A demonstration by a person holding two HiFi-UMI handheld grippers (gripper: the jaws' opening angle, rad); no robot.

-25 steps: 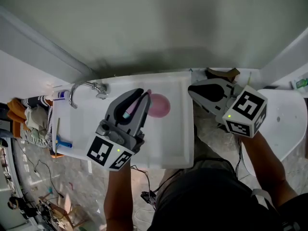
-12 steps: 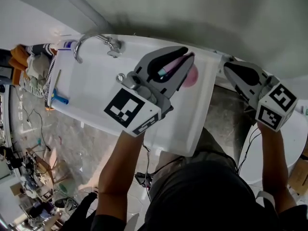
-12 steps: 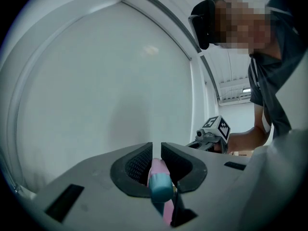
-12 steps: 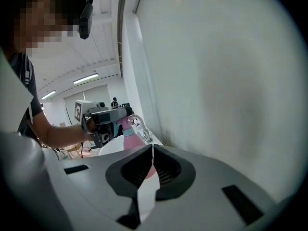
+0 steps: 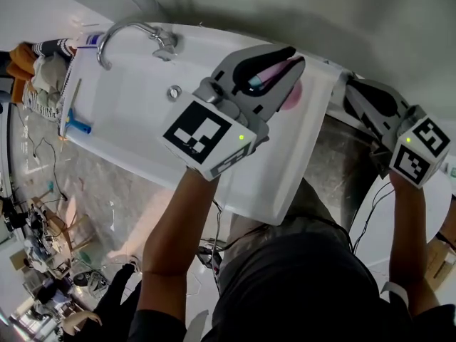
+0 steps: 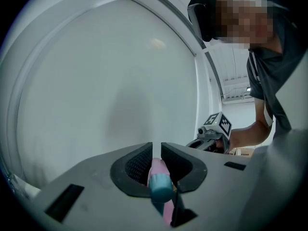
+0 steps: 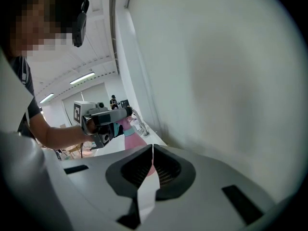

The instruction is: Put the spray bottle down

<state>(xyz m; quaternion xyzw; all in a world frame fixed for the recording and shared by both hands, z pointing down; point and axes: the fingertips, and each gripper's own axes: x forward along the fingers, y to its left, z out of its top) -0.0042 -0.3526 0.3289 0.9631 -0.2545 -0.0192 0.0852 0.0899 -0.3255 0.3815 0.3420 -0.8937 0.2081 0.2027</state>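
Over the white sink (image 5: pixel 135 84), the left gripper (image 5: pixel 291 60) clamps the pink spray bottle (image 5: pixel 291 98); the right gripper (image 7: pixel 153 150) is closed, empty

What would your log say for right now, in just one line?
left gripper: shut on spray bottle | bottle place: held over sink | right gripper: jaws together, empty

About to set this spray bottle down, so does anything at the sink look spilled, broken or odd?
Nothing stands out. The sink shows no spill or damage, and the left gripper holds the spray bottle in its jaws.
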